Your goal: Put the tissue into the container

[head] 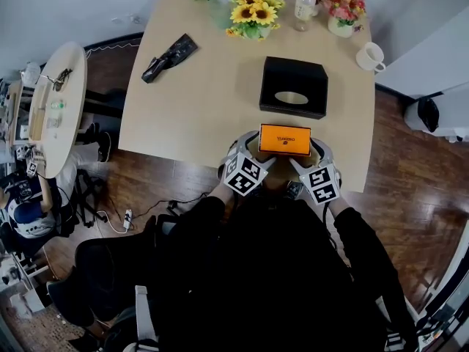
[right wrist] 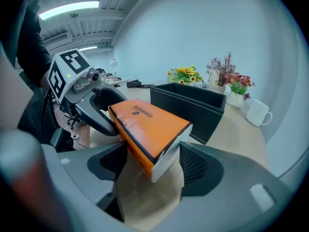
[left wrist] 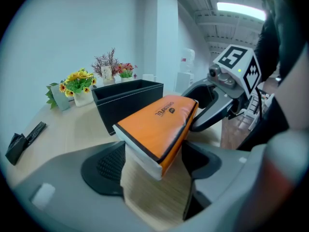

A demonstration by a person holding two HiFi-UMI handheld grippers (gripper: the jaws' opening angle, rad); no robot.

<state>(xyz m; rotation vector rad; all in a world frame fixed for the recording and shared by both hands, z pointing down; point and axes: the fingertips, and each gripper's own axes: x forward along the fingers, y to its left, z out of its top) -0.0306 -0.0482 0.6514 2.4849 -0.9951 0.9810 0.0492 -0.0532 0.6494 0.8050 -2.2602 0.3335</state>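
Observation:
An orange tissue pack (head: 284,139) (left wrist: 159,124) (right wrist: 147,124) lies near the front edge of the wooden table (head: 205,116). Just beyond it stands the black container (head: 293,86) (left wrist: 128,100) (right wrist: 188,105), a box with an oval slot in its top. My left gripper (head: 253,147) (left wrist: 154,166) straddles the pack's left near corner, one pad against the white end and the other against the orange side. My right gripper (head: 316,149) (right wrist: 149,170) holds the opposite near corner the same way. Each gripper view shows the other gripper past the pack.
At the table's far end stand sunflowers (head: 253,9), a small bottle (head: 305,4), a pot of pink flowers (head: 344,13) and a white mug (head: 371,56). A black crumpled bag (head: 170,56) lies at the far left. A round side table (head: 55,101) stands left.

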